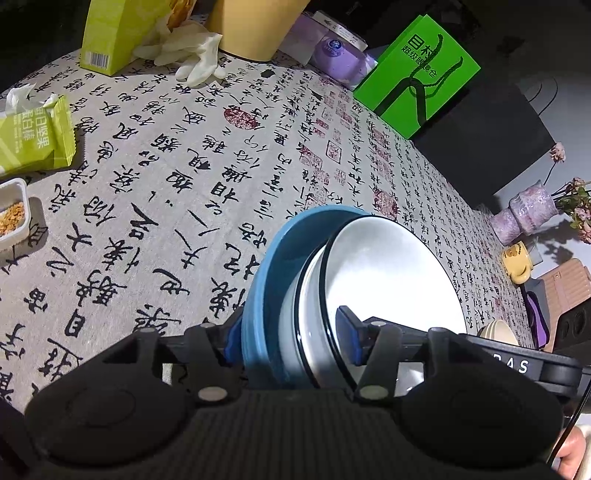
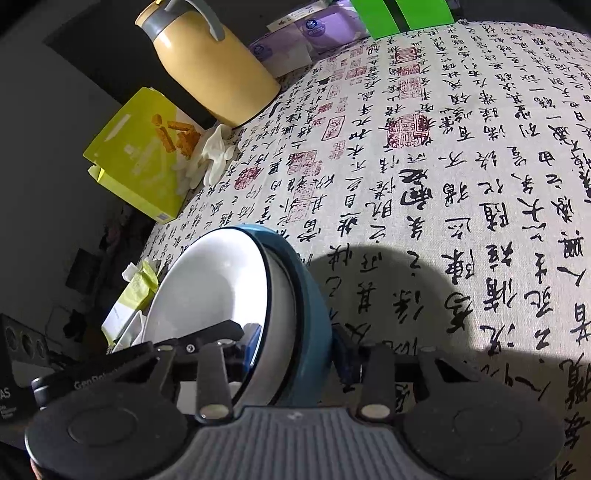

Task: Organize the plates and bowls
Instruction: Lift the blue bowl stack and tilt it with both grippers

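Observation:
A stack of dishes is tilted above the calligraphy tablecloth [image 1: 166, 184]: a blue plate [image 1: 266, 266] on the outside with white black-rimmed bowls [image 1: 388, 273] nested in it. My left gripper [image 1: 291, 338] is shut on the stack's near rim, one pad outside the blue plate and the other inside the top white bowl. In the right wrist view, the blue plate [image 2: 314, 306] and white bowl [image 2: 214, 280] are clamped the same way on the opposite rim by my right gripper [image 2: 295, 349]. The stack casts a round shadow on the cloth.
At the table's back stand a yellow jug [image 2: 210, 62], a yellow-green box [image 1: 110, 33], white gloves [image 1: 192, 55], purple packs [image 1: 332, 51] and a green bag [image 1: 421, 74]. A snack packet [image 1: 33, 136] and a small tray [image 1: 11, 214] lie left. A purple vase [image 1: 528, 214], a yellow mug [image 1: 517, 258] and a cream bowl [image 1: 498, 330] are right.

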### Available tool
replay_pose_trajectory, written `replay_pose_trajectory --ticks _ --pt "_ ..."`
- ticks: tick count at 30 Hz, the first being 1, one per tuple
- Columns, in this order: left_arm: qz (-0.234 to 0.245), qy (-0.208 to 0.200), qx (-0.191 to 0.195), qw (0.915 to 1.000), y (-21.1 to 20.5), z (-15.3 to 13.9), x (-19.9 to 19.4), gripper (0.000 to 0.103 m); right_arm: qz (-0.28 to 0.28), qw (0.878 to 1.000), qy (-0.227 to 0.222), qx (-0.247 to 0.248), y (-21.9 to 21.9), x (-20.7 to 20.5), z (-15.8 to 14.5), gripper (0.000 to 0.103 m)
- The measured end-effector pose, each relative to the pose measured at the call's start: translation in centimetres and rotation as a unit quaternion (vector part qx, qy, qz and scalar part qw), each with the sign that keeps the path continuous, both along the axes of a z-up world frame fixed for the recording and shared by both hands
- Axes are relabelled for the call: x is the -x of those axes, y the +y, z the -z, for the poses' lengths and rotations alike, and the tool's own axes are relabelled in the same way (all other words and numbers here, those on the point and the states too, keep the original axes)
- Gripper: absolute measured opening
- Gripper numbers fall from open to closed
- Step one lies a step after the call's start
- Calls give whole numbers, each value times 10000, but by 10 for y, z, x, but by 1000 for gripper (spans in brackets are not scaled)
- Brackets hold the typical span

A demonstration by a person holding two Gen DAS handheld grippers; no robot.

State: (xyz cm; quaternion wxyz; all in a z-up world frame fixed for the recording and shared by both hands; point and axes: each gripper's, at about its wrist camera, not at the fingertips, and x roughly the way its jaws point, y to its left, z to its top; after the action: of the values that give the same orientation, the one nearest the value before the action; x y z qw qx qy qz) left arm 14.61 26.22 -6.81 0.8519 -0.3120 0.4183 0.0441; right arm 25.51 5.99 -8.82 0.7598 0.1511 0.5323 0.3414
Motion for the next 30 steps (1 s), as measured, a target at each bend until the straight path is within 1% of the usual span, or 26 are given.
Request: replay_pose_trajectory --ticks 5,14,30 --pt "-24 14 -19 10000 -2 0 0 53 -16 10000 -31 1 1 0 0 39" --pt "-289 37 24 9996 -2 0 2 52 108 9999 -23 -24 1 2 0 38" --pt "-293 51 -75 9995 -6 -2 0 51 140 9999 28 -51 -4 4 0 38"
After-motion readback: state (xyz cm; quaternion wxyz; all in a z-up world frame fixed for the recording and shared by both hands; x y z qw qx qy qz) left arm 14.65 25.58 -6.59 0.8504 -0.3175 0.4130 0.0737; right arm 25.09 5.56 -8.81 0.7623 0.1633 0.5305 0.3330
